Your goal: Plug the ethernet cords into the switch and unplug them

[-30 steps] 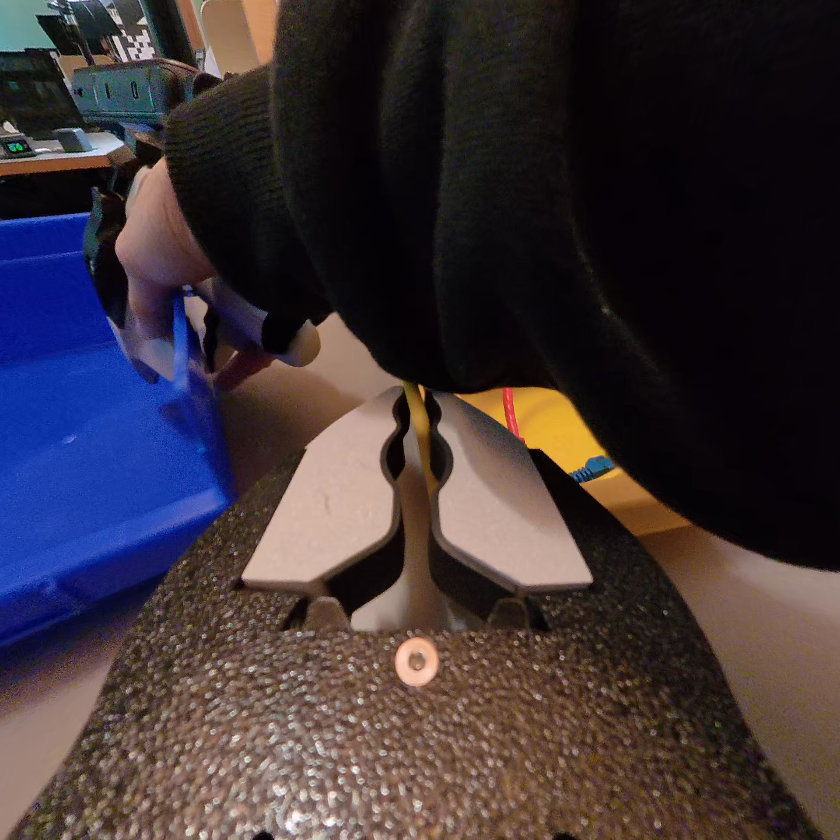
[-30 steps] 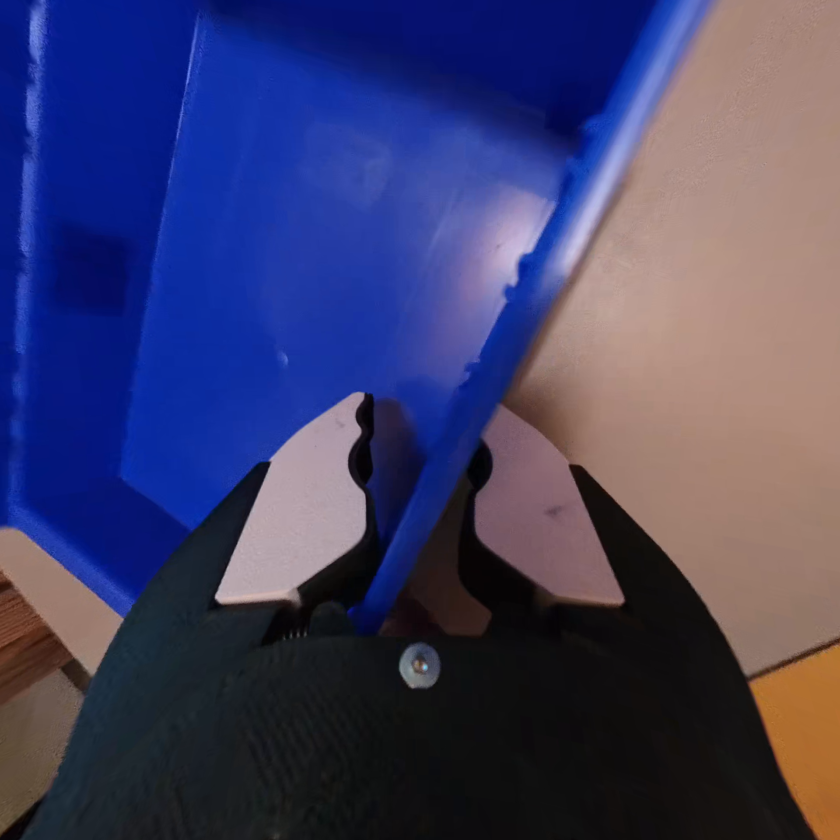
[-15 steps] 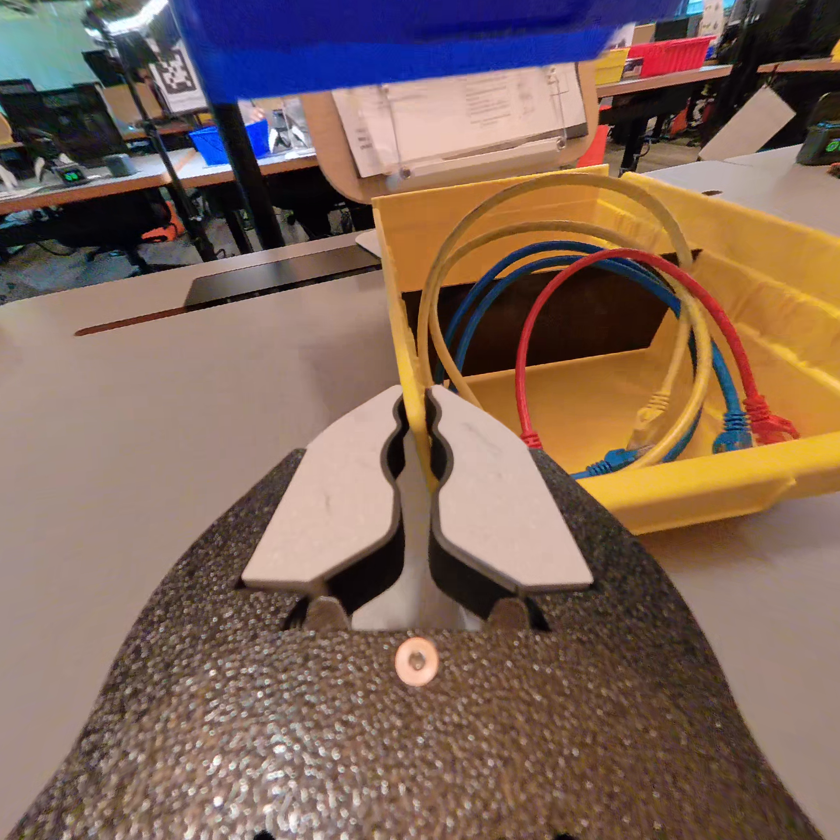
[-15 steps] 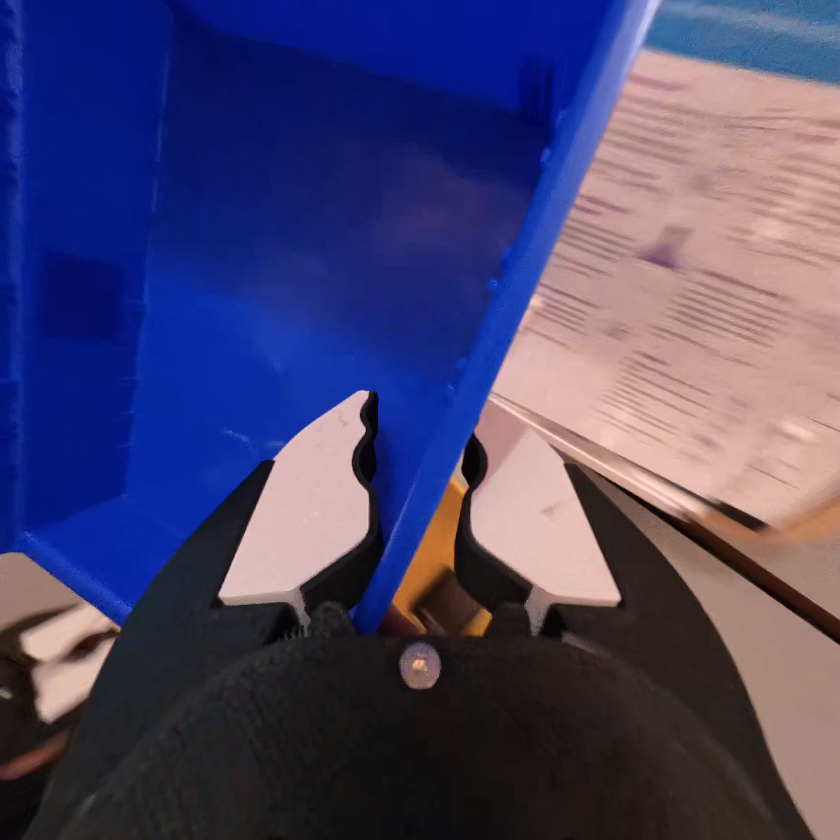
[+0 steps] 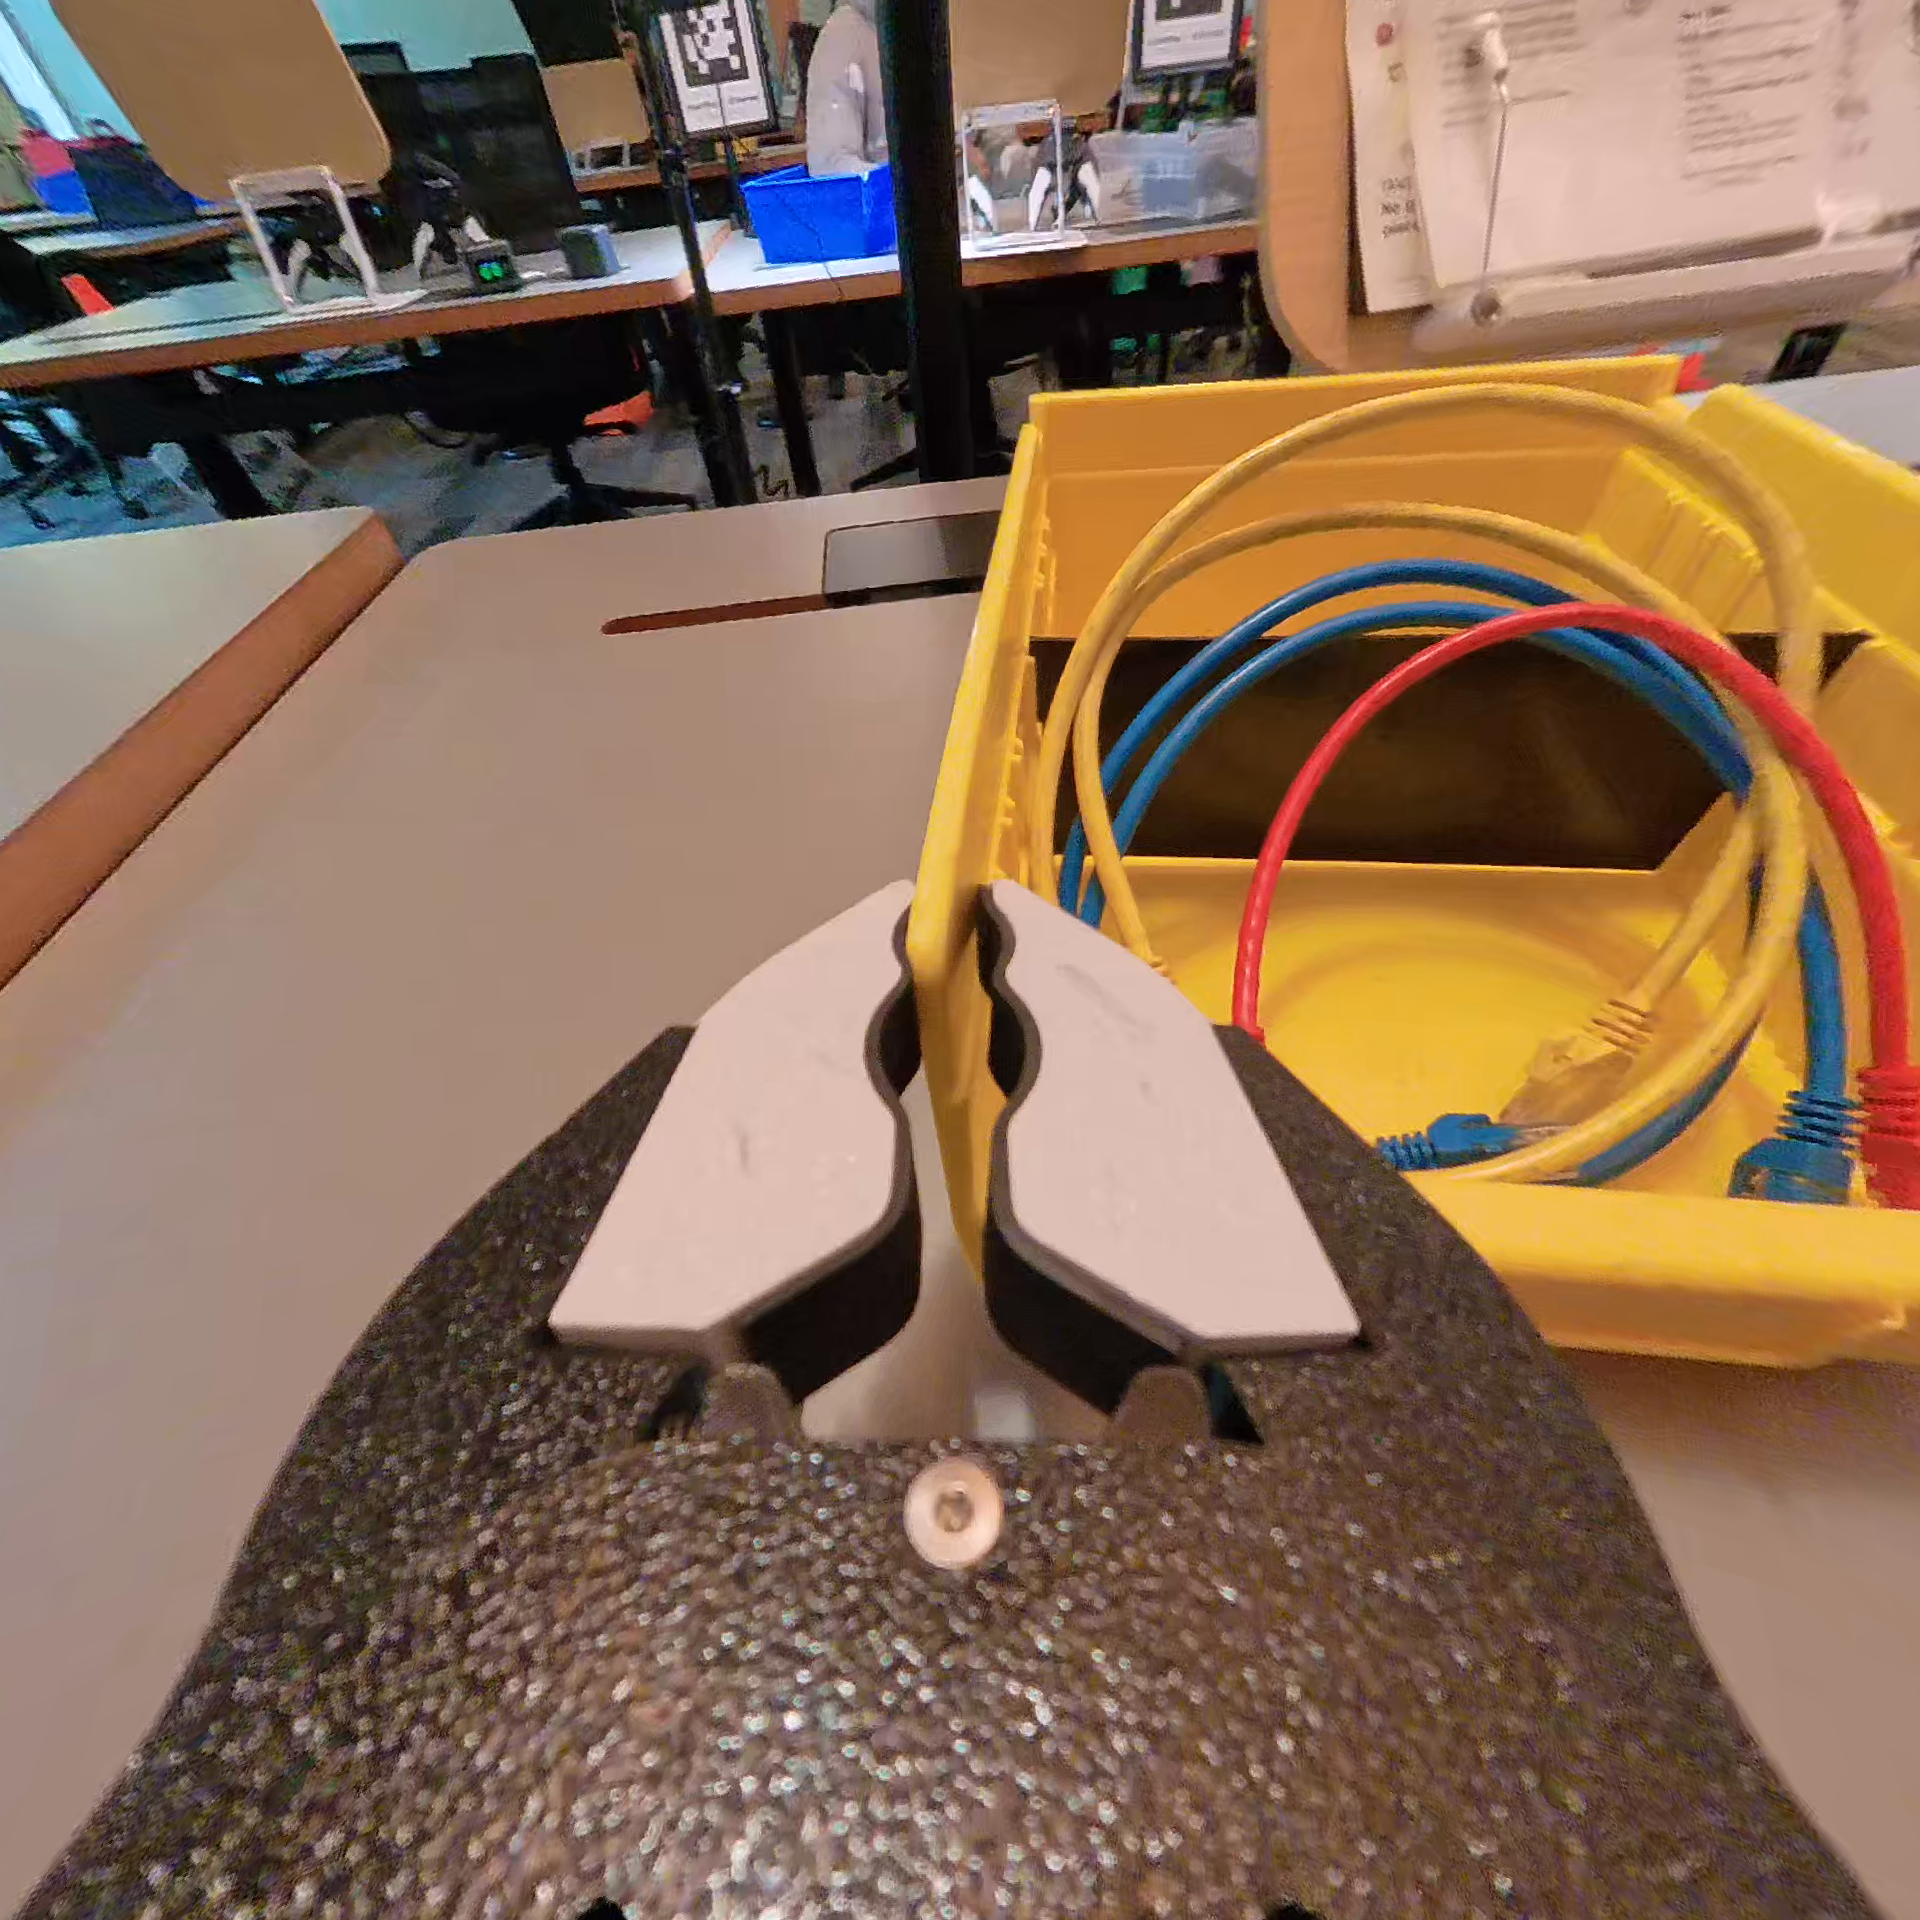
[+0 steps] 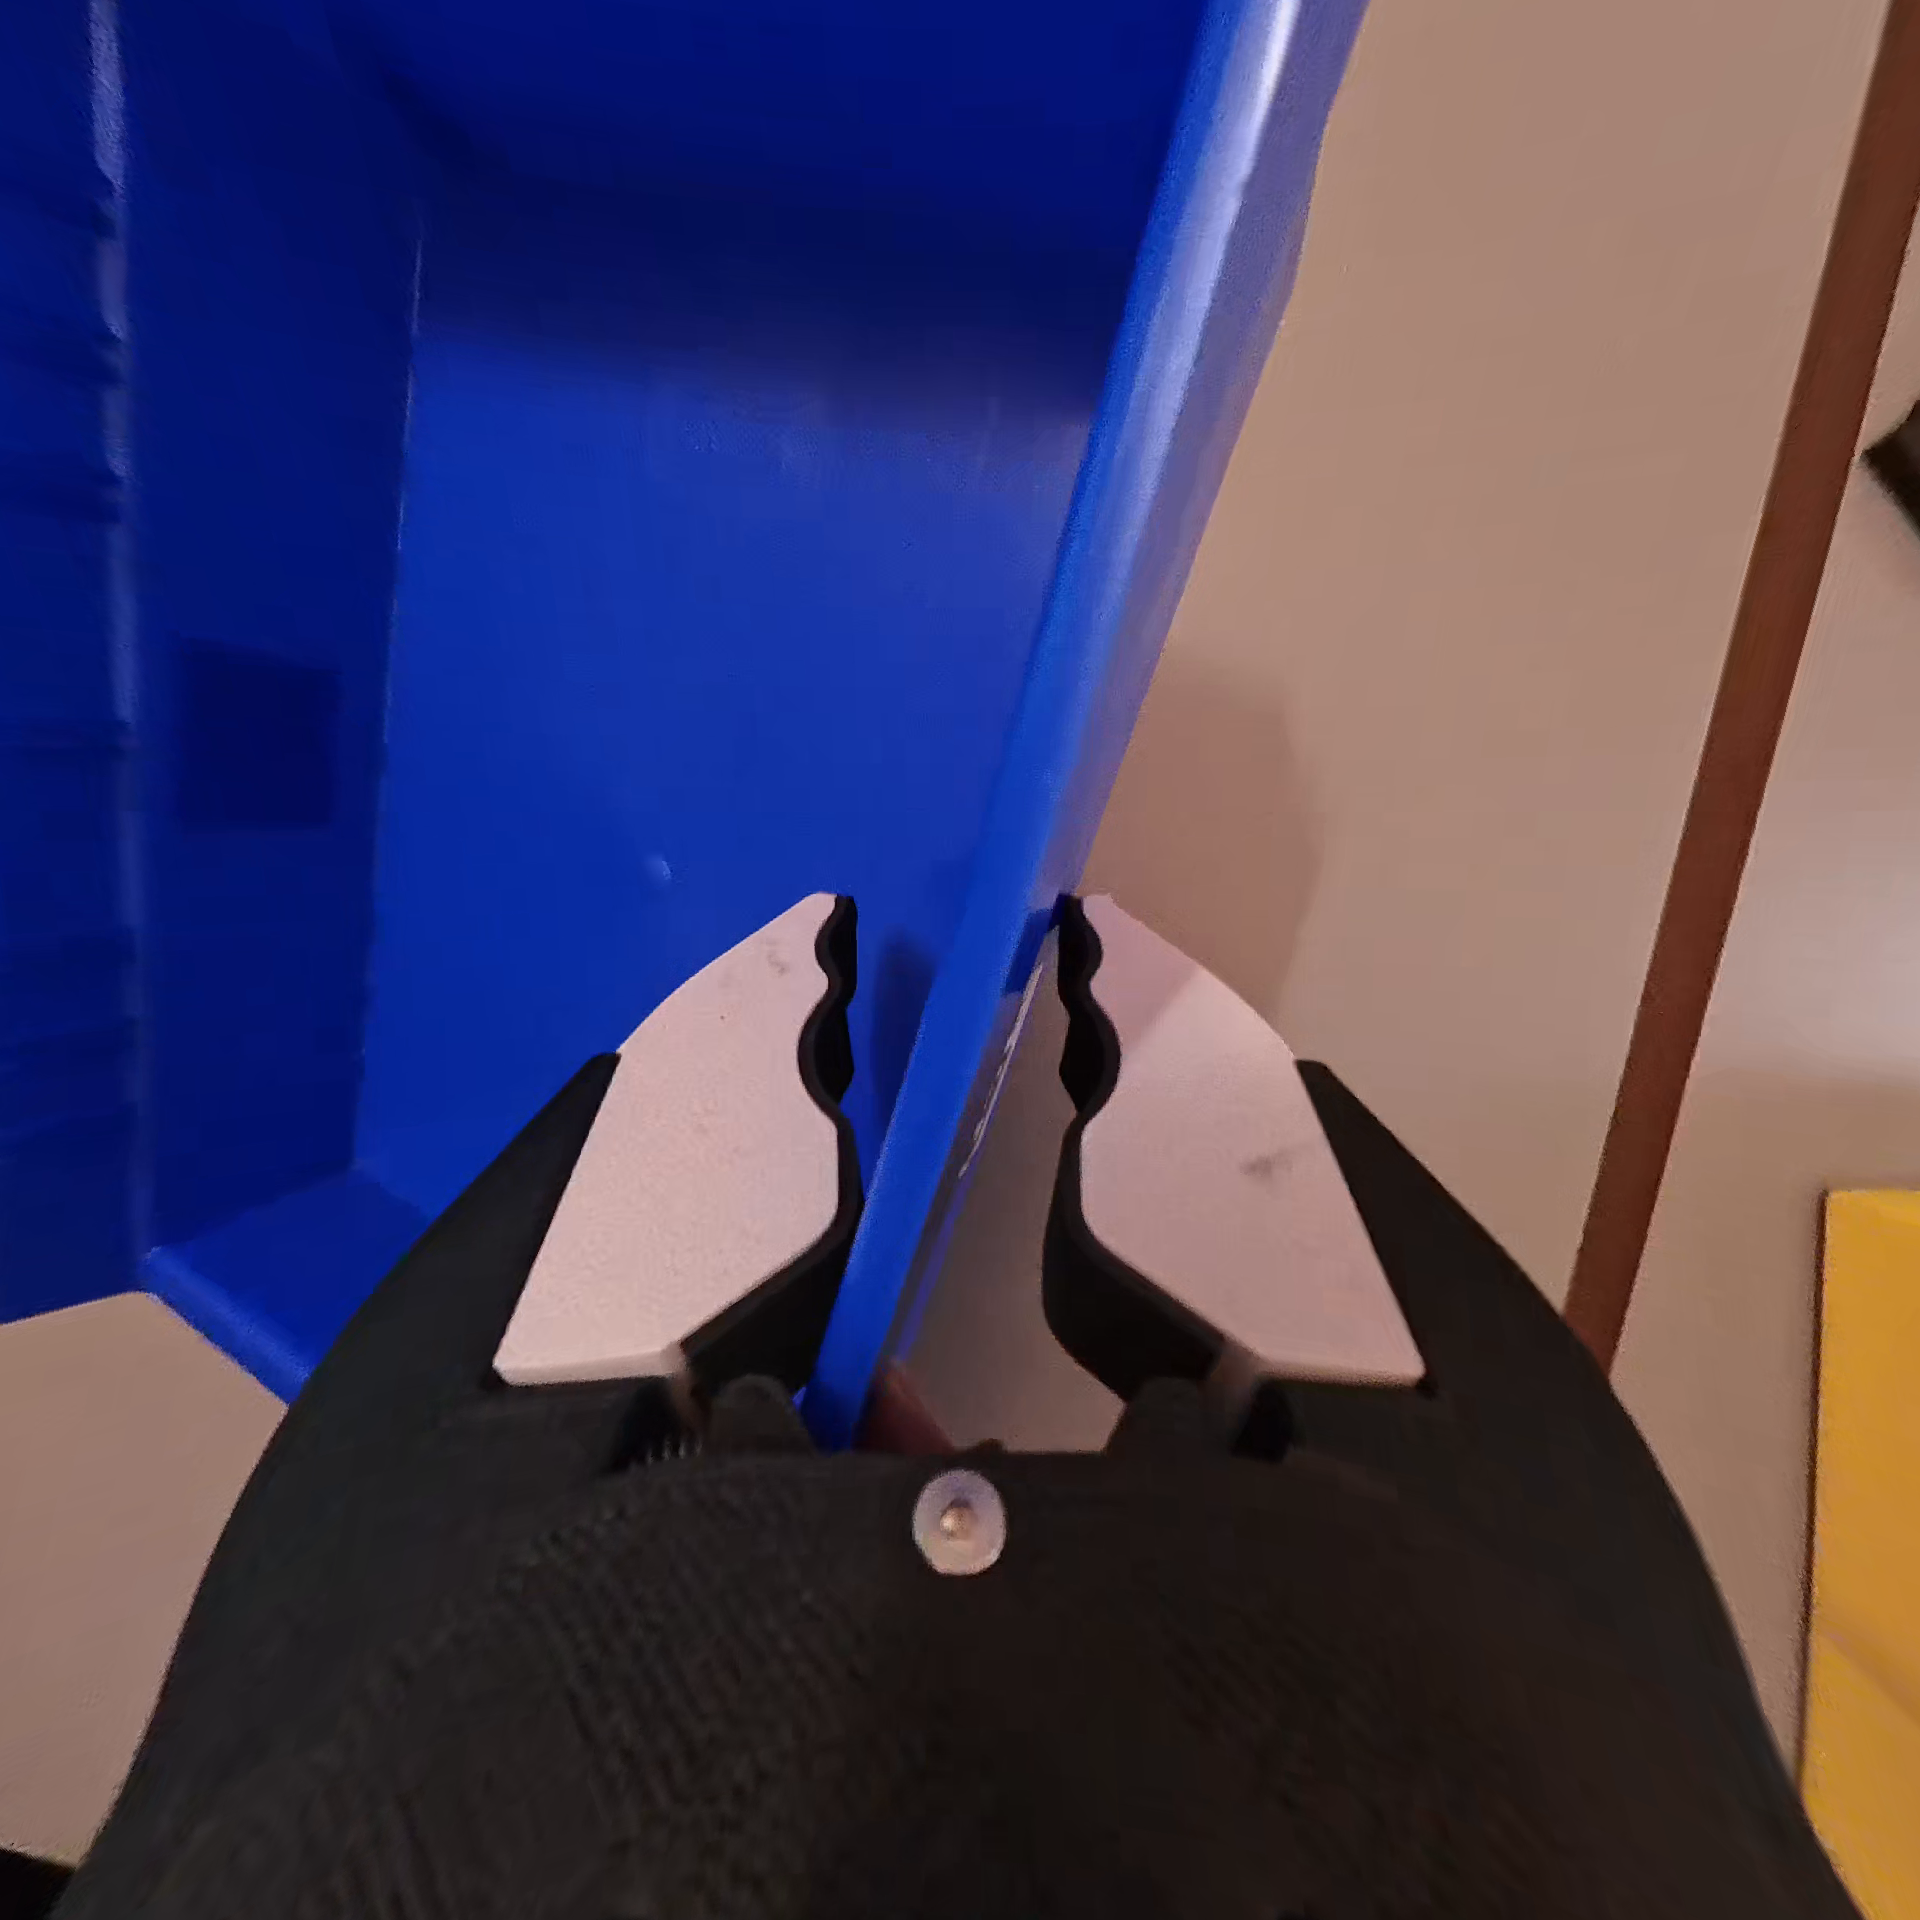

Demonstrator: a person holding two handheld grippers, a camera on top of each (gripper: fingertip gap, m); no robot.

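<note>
Jaws of my left gripper (image 5: 945,904) are clamped on the left wall of a yellow bin (image 5: 966,790) resting on the bench (image 5: 520,831), and inside it, from about one to three o'clock, lie the looped ethernet cords: yellow cord (image 5: 1455,416), blue cord (image 5: 1403,582) and red cord (image 5: 1558,623), their plugs loose on the bin floor near its front wall. Jaws of my right gripper (image 6: 956,904) stand apart around the right wall of a blue bin (image 6: 1143,582), the right tip just touching it, the left slightly clear; the bin fills ten to twelve o'clock, and I cannot see the switch.
</note>
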